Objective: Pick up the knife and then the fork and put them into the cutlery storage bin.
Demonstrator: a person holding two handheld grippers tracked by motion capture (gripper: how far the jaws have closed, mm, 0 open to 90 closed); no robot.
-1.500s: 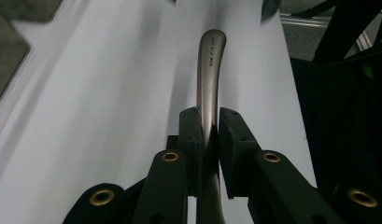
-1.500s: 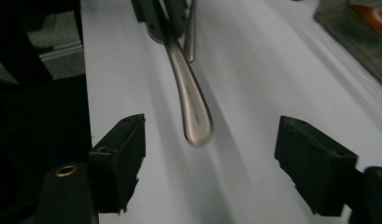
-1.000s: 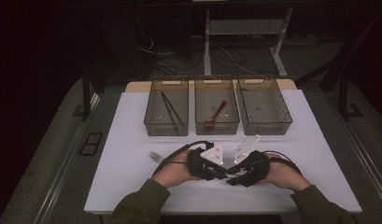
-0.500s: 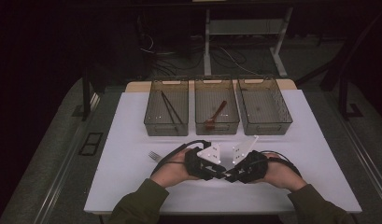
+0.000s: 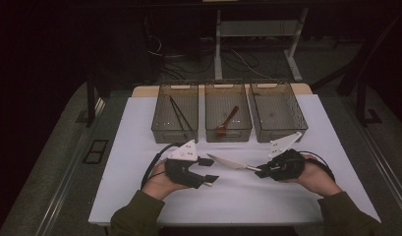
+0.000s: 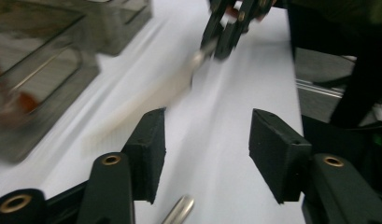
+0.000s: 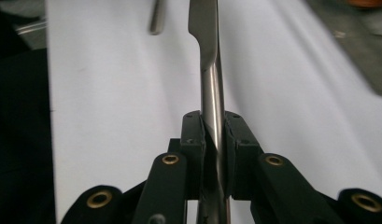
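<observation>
A silver table knife hangs just above the white table, blade pointing left. My right gripper is shut on its handle; in the right gripper view the handle runs up from between the closed jaws. My left gripper stands open a short way left of the blade tip, with nothing between its fingers. The left gripper view shows the blurred knife past its left jaw, and the right gripper farther off. A second metal utensil handle lies on the table under the left gripper.
Three clear bins stand in a row at the back: the left bin holds black tongs, the middle bin a red spoon, and the right bin nothing I can see. The white table top extends toward the near edge.
The two grippers, close together a second ago, have drawn apart. The right one has moved right with the knife; the left one has moved left and stands open.
</observation>
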